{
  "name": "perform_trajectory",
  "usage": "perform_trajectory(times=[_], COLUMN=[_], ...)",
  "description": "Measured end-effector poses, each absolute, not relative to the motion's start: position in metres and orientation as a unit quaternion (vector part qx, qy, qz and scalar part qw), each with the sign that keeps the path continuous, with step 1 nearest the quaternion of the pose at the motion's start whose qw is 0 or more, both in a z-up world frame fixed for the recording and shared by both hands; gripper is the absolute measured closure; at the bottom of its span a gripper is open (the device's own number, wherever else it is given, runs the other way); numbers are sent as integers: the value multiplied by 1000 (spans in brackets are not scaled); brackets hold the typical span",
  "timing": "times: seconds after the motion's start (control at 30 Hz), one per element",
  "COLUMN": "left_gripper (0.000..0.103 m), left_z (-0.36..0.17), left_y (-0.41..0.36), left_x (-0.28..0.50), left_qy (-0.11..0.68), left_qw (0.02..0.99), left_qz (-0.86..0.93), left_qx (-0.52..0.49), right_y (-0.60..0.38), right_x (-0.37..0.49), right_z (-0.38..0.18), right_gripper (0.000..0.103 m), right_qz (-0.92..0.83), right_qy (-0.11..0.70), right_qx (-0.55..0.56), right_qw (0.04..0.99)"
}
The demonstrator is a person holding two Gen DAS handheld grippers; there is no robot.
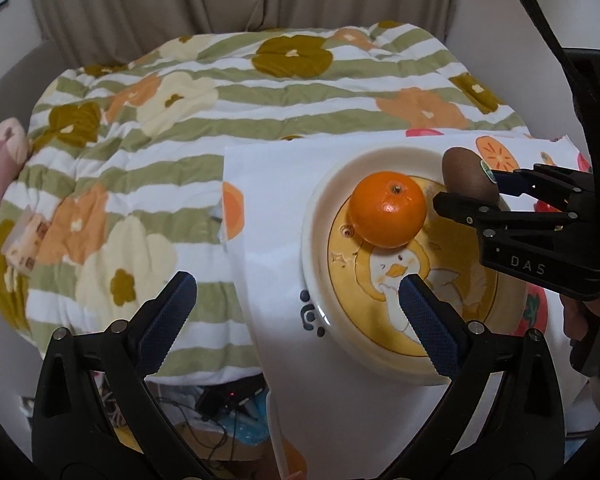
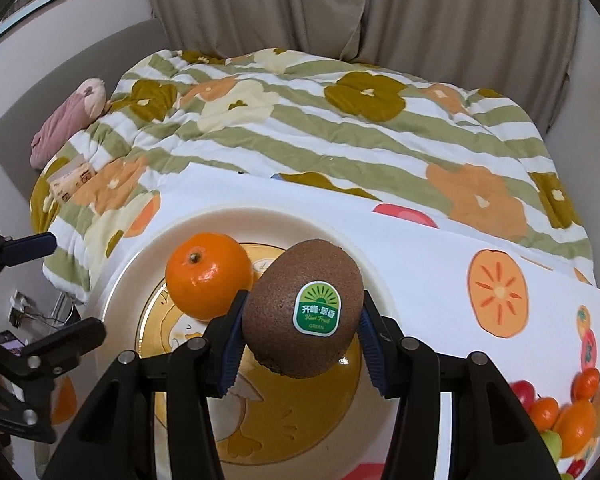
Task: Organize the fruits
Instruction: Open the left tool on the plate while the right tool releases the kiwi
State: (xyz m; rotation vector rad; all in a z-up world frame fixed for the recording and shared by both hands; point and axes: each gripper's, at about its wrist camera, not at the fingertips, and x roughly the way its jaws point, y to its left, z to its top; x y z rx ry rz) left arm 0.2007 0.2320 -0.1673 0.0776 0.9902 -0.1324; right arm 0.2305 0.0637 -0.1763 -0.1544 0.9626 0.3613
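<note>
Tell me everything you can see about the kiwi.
The kiwi is oval, brown and fuzzy, with a green and white sticker reading "Kiwi Fruit GREEN". It looks whole. The right tongs clamp its two sides and hold it above the plate, close beside the orange. Whether it touches the orange or the plate cannot be told.

Left claw gapes wide, holding nothing; right claw is angled down, clamped on a kiwi.
</note>
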Motion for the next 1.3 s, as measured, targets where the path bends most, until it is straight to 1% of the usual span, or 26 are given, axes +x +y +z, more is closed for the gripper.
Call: perform_trajectory(times=[0.3, 0.4, 0.43, 0.47, 0.5, 0.53, 0.57, 0.9, 1.1, 1.3], left_gripper=[0, 0, 0, 0, 0, 0, 0, 0, 0, 0], left_z=[-177, -178, -177, -176, -176, -175, -174, -162, -141, -104], left_y=[231, 230, 231, 231, 231, 231, 232, 234, 232, 215], left_x=[203, 205, 205, 205, 204, 204, 203, 196, 188, 168], left_qy=[480, 479, 478, 477, 476, 475, 475, 471, 458, 430], left_qw=[875, 876, 876, 877, 877, 878, 878, 881, 888, 902], left_qz=[-58, -55, -54, -53, -53, -52, -51, -37, -27, -8], left_qx=[28, 30, 30, 30, 31, 31, 31, 31, 28, 26], right_y=[66, 67, 66, 66, 66, 65, 63, 58, 52, 33], right_x=[238, 237, 234, 232, 230, 229, 228, 222, 207, 184], right_z=[-188, -190, -187, -185, -182, -180, -178, -169, -135, -93], right_gripper=[55, 53, 48, 36, 28, 12, 2, 1, 1, 1], right_qz=[189, 179, 179, 177, 179, 185, 188, 201, 199, 189], right_qy=[476, 482, 472, 467, 460, 458, 457, 455, 431, 408], right_qx=[-82, -87, -86, -86, -86, -82, -77, -58, -59, -56], right_qw=[855, 853, 859, 862, 865, 865, 866, 865, 878, 892])
